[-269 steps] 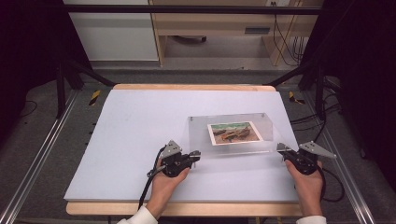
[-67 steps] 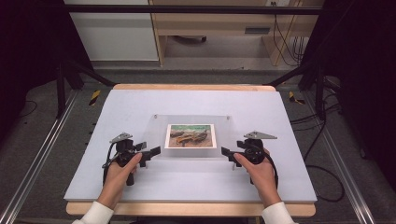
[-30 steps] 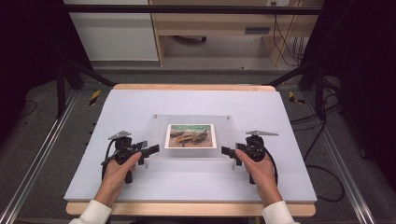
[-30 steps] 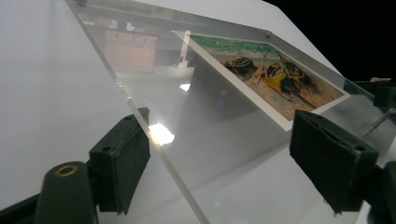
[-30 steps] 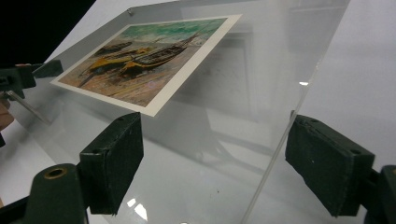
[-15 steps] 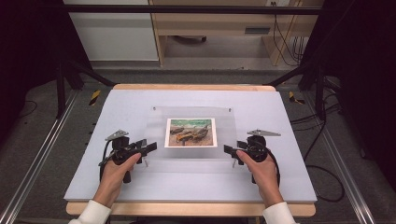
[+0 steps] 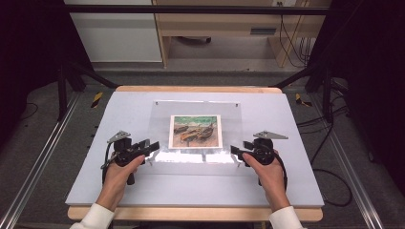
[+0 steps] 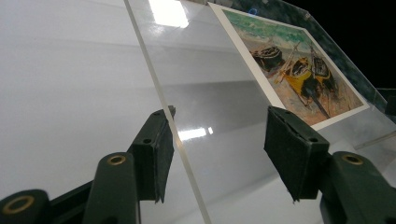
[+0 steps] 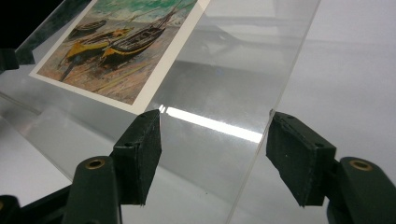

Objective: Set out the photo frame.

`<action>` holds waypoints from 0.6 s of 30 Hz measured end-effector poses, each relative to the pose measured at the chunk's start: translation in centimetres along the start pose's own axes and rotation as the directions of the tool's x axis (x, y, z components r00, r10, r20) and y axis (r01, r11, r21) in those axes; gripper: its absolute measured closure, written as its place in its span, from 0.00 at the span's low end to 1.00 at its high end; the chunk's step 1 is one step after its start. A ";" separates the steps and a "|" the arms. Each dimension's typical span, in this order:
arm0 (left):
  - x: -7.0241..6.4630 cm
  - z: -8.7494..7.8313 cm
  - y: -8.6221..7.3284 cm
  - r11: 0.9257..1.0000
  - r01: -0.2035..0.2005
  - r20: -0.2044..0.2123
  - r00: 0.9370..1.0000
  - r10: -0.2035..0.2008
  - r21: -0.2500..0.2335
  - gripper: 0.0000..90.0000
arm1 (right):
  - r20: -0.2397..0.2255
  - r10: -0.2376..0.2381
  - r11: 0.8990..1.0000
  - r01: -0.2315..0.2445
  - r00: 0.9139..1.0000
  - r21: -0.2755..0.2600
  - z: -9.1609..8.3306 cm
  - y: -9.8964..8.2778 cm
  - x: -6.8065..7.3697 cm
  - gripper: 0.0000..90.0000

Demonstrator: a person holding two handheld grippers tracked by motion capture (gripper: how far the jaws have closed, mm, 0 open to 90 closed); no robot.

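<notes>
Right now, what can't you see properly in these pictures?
- High view: whether the left gripper or right gripper touches the clear frame; too small.
- Left gripper view: the boat picture has its top corner cut off by the edge.
- Right gripper view: the picture's top is cut off too.

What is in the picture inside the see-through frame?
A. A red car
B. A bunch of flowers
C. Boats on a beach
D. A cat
C: the picture in the clear frame shows dark and yellow boats lying on sand, with green water behind them.
</notes>
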State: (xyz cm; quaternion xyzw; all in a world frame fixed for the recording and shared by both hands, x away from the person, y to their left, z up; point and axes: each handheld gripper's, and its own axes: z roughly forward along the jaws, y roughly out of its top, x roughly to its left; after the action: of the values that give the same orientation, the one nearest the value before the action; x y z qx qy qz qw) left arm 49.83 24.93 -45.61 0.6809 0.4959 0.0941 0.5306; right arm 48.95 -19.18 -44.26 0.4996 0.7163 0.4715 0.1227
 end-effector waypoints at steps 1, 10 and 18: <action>0.0 0.0 0.0 1.000 -0.001 -0.001 1.000 0.001 0.000 0.46 | 0.000 0.004 1.000 -0.004 1.000 0.001 0.0 0.0 0.0 0.40; 0.1 0.7 0.8 1.000 -0.007 -0.013 1.000 0.007 0.007 0.46 | 0.014 0.002 1.000 -0.002 1.000 -0.006 0.3 0.5 -0.3 0.42; 0.9 2.8 2.7 1.000 -0.031 -0.014 0.999 0.031 0.007 0.46 | 0.027 0.007 1.000 -0.007 1.000 -0.011 1.5 2.1 -1.8 0.44</action>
State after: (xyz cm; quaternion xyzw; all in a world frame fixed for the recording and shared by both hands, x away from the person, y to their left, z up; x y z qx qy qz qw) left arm 53.63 23.99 -44.97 0.6897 0.4895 0.1054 0.5231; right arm 52.00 -19.73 -43.90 0.5077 0.7102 0.4691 0.1337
